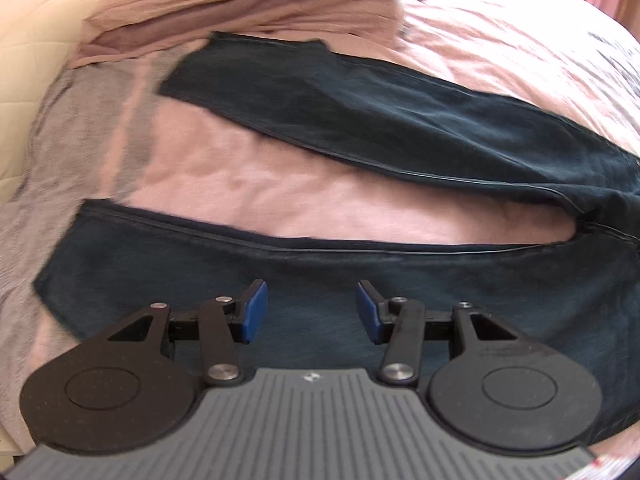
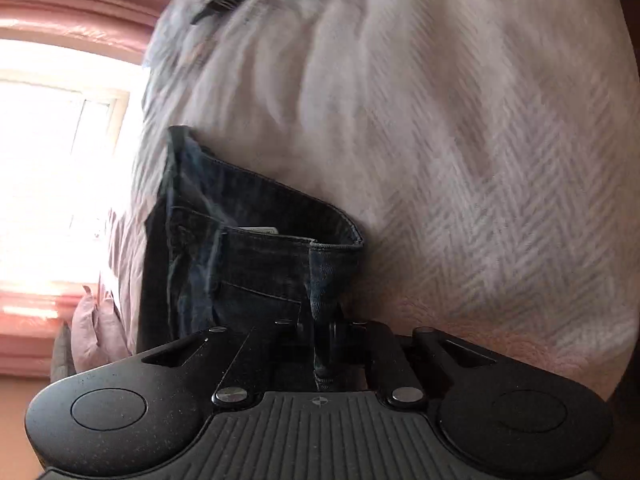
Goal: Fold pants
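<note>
Pants [image 1: 360, 128] lie spread on the pink bedspread [image 1: 248, 184], 2 legs apart in a V. Left gripper [image 1: 312, 312] hovers over the near leg, jaws apart, nothing between them. Right gripper [image 2: 326, 334] has jaws clamped on the waistband [image 2: 280, 216], denim bunched between them.

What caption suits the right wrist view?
Right gripper shut on dark denim pants' waistband, lifted above herringbone bedspread.

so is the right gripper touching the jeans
Touching. The right wrist view shows the right gripper shut on the jeans' waistband edge, denim pinched between its jaws.
</note>
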`<action>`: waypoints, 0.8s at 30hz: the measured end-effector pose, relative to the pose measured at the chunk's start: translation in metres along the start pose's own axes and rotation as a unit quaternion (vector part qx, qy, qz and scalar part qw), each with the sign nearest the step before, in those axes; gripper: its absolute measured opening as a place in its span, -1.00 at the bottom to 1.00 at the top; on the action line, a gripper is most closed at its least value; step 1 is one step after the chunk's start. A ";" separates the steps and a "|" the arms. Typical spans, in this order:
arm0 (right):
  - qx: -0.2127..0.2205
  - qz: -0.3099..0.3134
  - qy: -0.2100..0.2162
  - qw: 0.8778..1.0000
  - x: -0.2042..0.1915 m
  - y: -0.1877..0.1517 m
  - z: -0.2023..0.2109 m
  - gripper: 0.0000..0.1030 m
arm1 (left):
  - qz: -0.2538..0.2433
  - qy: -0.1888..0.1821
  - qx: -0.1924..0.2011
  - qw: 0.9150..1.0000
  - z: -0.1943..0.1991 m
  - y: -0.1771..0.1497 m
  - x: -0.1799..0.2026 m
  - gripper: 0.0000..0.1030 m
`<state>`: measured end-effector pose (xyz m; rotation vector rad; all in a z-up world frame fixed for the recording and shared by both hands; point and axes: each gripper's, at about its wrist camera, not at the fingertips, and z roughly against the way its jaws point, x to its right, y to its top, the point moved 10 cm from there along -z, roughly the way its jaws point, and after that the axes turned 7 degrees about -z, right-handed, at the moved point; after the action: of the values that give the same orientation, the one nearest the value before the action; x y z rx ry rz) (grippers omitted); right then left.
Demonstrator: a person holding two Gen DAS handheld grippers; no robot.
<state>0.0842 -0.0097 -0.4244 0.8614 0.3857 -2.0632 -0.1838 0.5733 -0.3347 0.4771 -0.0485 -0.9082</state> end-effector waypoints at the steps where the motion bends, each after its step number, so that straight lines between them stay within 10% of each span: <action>1: 0.020 0.028 -0.002 0.999 -0.007 0.005 0.021 -0.96 | 0.011 0.005 0.004 1.000 0.004 -0.007 -0.018 -0.13; 9: 0.028 0.066 -0.094 0.993 0.014 0.009 0.023 -0.92 | 0.147 0.045 -0.024 0.988 -0.017 -0.084 -0.159 -0.14; 21: 0.060 -0.008 -0.077 0.995 0.042 -0.023 0.030 -0.42 | 0.398 0.010 0.012 0.917 -0.086 -0.135 -0.268 -0.03; 23: 0.066 -0.002 -0.077 0.995 0.040 -0.024 0.032 -0.45 | 0.403 0.018 0.026 0.915 -0.094 -0.133 -0.273 -0.41; 24: 0.066 0.014 -0.087 0.994 0.038 -0.024 0.033 -0.89 | 0.393 0.022 0.035 0.918 -0.092 -0.129 -0.274 -0.95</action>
<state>0.0345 -0.0358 -0.4282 0.7518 0.1417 -2.1367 -0.4282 0.7521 -0.4276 0.4870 -0.2166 -0.1023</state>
